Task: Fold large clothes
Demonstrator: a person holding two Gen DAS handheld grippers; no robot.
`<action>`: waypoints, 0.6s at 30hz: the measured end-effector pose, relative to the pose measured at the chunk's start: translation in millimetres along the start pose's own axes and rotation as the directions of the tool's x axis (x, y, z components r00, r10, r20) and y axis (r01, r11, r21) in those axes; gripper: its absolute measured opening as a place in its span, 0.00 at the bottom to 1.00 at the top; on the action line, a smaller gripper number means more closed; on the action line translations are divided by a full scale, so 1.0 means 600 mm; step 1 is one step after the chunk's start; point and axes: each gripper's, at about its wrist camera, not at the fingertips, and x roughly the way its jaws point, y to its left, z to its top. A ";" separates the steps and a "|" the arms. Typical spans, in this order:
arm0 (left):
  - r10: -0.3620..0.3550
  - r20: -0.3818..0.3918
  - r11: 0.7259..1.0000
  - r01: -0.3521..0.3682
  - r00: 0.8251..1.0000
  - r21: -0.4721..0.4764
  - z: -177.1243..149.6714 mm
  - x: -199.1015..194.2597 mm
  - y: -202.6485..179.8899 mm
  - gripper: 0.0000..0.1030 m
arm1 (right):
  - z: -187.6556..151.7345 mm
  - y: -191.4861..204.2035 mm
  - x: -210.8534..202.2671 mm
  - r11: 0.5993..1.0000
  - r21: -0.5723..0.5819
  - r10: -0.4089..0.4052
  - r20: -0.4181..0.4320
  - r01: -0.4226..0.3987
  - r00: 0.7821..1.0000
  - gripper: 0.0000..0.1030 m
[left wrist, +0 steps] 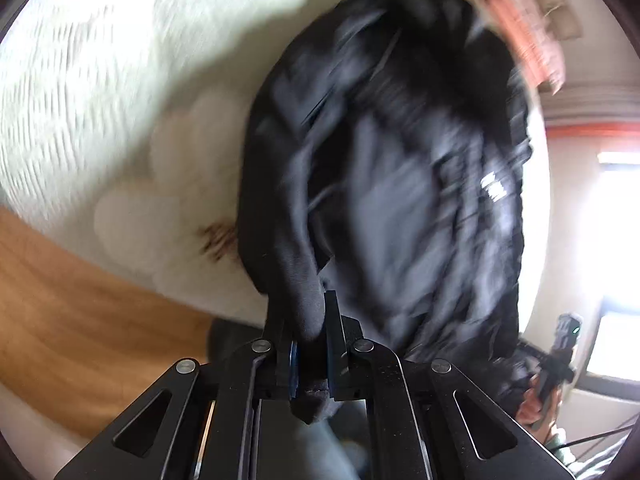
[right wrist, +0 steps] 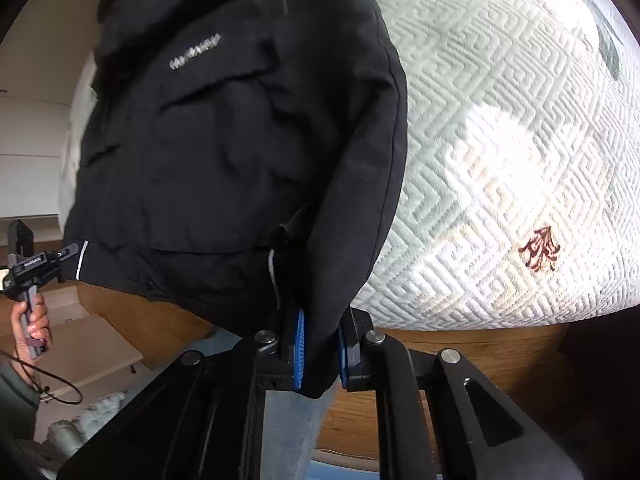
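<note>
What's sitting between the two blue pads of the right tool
A fold of the black jacket, likely a sleeve or side edge. The right wrist view shows it pinched between the right tool pads, filling the gap.

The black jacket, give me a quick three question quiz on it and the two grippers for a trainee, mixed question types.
1. True or false: the left gripper is open and clear of the black jacket.
2. Multiple choice: the fabric held by the right gripper lies between pads of which colour? A) red B) blue C) white
3. Fill in: behind the jacket lies a white quilted ___ bearing a small brown mark.

Key: 1. False, it is shut on jacket fabric. 2. B. 3. mattress.
</note>
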 end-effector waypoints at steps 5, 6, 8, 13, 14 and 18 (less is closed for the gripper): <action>-0.116 0.188 0.993 0.108 0.975 0.052 0.062 -0.102 -0.090 0.10 | 0.058 0.041 -0.110 0.995 -0.035 0.101 0.090 -0.099 0.991 0.15; -0.131 0.210 0.990 0.118 0.969 0.074 0.075 -0.119 -0.100 0.10 | 0.070 0.051 -0.129 0.993 -0.052 0.113 0.106 -0.108 0.988 0.15; -0.158 0.262 0.983 0.127 0.952 0.133 0.114 -0.161 -0.127 0.10 | 0.097 0.070 -0.167 0.990 -0.082 0.128 0.139 -0.117 0.982 0.15; -0.266 0.358 0.949 0.177 0.895 0.262 0.212 -0.237 -0.206 0.10 | 0.190 0.105 -0.255 0.980 -0.125 0.178 0.223 -0.153 0.958 0.15; -0.286 0.370 0.939 0.183 0.884 0.290 0.231 -0.249 -0.219 0.10 | 0.210 0.111 -0.271 0.979 -0.133 0.186 0.247 -0.157 0.951 0.15; -0.343 0.411 0.908 0.186 0.845 0.376 0.333 -0.272 -0.275 0.10 | 0.316 0.108 -0.328 0.974 -0.136 0.216 0.333 -0.180 0.918 0.15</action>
